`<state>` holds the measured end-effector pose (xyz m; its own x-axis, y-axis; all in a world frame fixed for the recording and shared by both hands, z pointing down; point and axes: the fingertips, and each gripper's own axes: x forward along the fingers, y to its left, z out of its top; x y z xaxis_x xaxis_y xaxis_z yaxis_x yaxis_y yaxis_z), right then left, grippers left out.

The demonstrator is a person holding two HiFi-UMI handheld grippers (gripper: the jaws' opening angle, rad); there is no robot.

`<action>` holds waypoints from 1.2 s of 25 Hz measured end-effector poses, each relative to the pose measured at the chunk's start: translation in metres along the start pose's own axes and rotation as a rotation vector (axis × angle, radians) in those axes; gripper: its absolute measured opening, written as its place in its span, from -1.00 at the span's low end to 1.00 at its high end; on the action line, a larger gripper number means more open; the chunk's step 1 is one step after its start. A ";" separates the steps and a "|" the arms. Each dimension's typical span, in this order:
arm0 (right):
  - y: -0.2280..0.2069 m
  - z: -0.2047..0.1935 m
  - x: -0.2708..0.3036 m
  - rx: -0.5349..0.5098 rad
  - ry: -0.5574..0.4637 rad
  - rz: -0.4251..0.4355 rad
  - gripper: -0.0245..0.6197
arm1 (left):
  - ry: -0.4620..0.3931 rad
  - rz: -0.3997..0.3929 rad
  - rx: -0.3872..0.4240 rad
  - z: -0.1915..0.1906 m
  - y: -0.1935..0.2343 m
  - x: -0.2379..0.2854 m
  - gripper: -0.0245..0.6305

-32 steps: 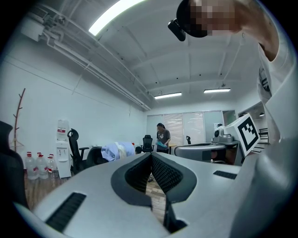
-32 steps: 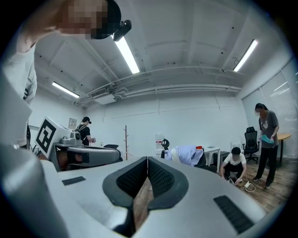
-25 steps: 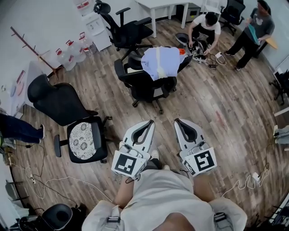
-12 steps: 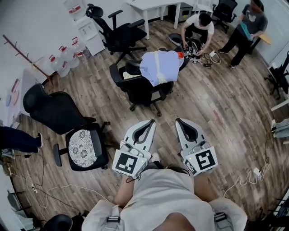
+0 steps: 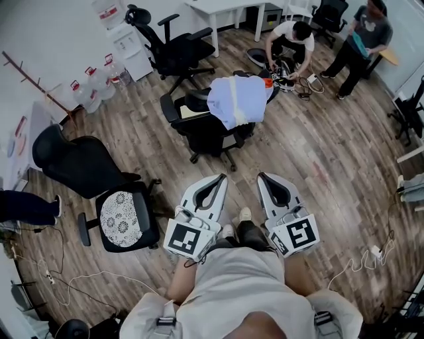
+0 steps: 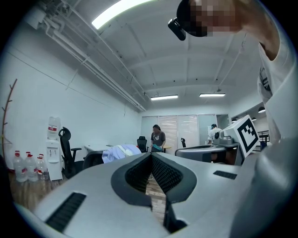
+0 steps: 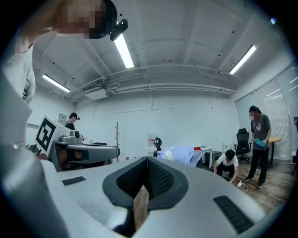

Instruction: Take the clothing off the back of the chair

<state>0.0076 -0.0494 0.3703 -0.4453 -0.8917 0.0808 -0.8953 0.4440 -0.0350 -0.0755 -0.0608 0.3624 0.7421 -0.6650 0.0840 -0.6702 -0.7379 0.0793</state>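
Note:
A light blue shirt [image 5: 237, 99] with a pale yellow stripe hangs over the back of a black office chair [image 5: 211, 131] in the middle of the room. It also shows far off as the shirt [image 6: 119, 152] in the left gripper view and the shirt [image 7: 182, 155] in the right gripper view. My left gripper [image 5: 222, 177] and right gripper [image 5: 260, 176] are held side by side close to my body, pointing at the chair and well short of it. Both are shut with nothing between the jaws.
A second black chair with a patterned cushion [image 5: 122, 213] stands at the left. Another black chair [image 5: 167, 51] and a white table [image 5: 232, 8] are at the back. One person crouches [image 5: 291, 40] and another stands [image 5: 364, 33] at the far right. Cables [image 5: 79, 271] trail on the wooden floor.
The chair with the shirt has drawn slightly nearer in the head view as I step forward; a foot now shows between the grippers. Both grippers stay shut.

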 end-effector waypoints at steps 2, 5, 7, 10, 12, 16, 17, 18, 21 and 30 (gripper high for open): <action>-0.004 -0.003 0.001 0.004 0.005 0.002 -0.86 | 0.006 0.005 0.003 -0.001 0.000 0.004 -0.87; -0.009 -0.005 0.007 0.011 0.002 0.009 -0.86 | 0.005 0.014 0.010 -0.003 0.004 0.009 -0.87; -0.013 -0.005 0.013 0.014 0.001 0.017 -0.86 | 0.008 0.029 0.003 -0.003 0.009 0.013 -0.87; -0.023 -0.004 0.022 0.017 -0.001 0.027 -0.86 | 0.016 0.047 0.000 -0.003 0.015 0.023 -0.87; -0.029 -0.004 0.028 0.018 -0.003 0.034 -0.86 | 0.010 0.050 0.005 -0.004 0.019 0.030 -0.87; -0.043 -0.006 0.043 0.018 0.009 0.051 -0.86 | -0.003 0.052 0.015 -0.004 0.027 0.044 -0.87; -0.047 -0.006 0.047 0.018 0.012 0.055 -0.86 | -0.002 0.059 0.014 -0.004 0.030 0.048 -0.87; -0.050 -0.006 0.050 0.018 0.013 0.060 -0.86 | -0.001 0.065 0.014 -0.004 0.032 0.051 -0.87; -0.059 -0.007 0.061 0.018 0.014 0.075 -0.86 | 0.000 0.078 0.017 -0.003 0.038 0.063 -0.87; -0.081 -0.011 0.084 0.024 0.031 0.094 -0.86 | 0.022 0.100 0.018 -0.004 0.051 0.091 -0.87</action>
<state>0.0425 -0.1587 0.3911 -0.5278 -0.8426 0.1071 -0.8494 0.5234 -0.0679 -0.0425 -0.1586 0.3783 0.6707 -0.7331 0.1129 -0.7408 -0.6697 0.0518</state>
